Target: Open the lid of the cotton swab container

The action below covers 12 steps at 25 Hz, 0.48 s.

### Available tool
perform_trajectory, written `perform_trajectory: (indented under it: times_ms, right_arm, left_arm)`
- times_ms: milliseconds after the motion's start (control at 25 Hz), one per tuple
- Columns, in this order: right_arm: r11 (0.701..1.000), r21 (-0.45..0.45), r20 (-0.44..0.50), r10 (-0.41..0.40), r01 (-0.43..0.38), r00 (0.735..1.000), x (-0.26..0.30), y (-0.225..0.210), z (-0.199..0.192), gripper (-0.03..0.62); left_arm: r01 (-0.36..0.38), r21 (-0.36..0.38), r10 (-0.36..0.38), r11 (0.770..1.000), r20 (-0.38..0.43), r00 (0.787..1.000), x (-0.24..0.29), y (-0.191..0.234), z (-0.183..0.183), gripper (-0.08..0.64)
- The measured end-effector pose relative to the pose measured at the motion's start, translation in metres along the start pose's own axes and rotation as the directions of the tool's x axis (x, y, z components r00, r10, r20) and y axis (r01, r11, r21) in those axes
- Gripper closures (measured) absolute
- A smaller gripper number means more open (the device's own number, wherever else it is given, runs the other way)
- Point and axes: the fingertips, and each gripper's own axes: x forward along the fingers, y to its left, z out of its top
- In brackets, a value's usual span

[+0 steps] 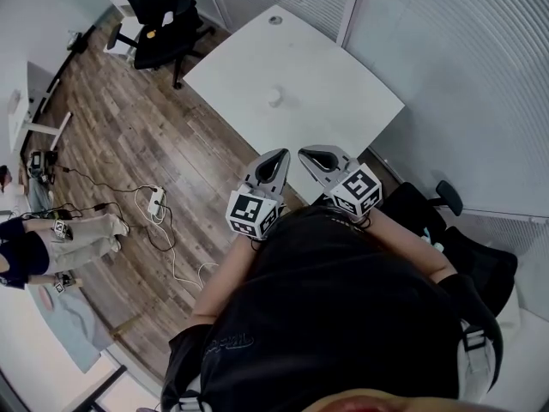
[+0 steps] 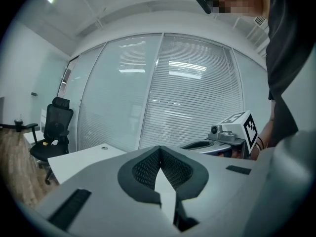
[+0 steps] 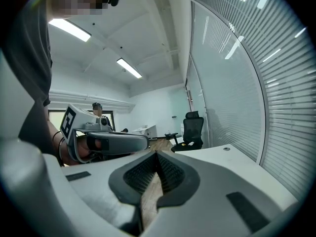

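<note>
White table point(image 1: 326, 118), level and clean; container point(image 1: 274, 97) upright near its centre, at 12 o'clock from both grippers and well apart from them; left gripper point(image 1: 276, 158) and right gripper point(image 1: 310, 154) side by side at the table's near corner, each with jaws pressed together, gripping nothing; wood floor point(image 1: 129, 144); black chair point(image 1: 159, 15) at 11 o'clock; cables point(image 1: 129, 209) at 9 o'clock; blinds point(image 1: 446, 58) behind glass at 2 o'clock.
</note>
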Motion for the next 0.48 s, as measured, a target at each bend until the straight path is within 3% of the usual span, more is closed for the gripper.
perform_trajectory:
  times_ms: [240, 360, 480]
  right_arm:
    - [1.0, 0.026, -0.012, 0.0, 0.0, 1.0, -0.017, -0.041, -0.007, 0.571]
    - [0.999, 0.047, -0.021, -0.002, 0.003, 1.0, -0.02, -0.053, -0.011, 0.571]
    - [0.999, 0.049, -0.019, -0.011, 0.011, 1.0, -0.022, -0.063, -0.012, 0.571]
  left_arm:
    - [0.005, -0.036, -0.004, 0.999, 0.013, 1.0, 0.034, -0.017, -0.002, 0.546]
    - [-0.003, -0.099, 0.005, 0.995, 0.02, 1.0, 0.041, -0.011, 0.0, 0.546]
    - [-0.014, -0.085, 0.015, 0.996, 0.019, 1.0, 0.048, -0.005, 0.003, 0.546]
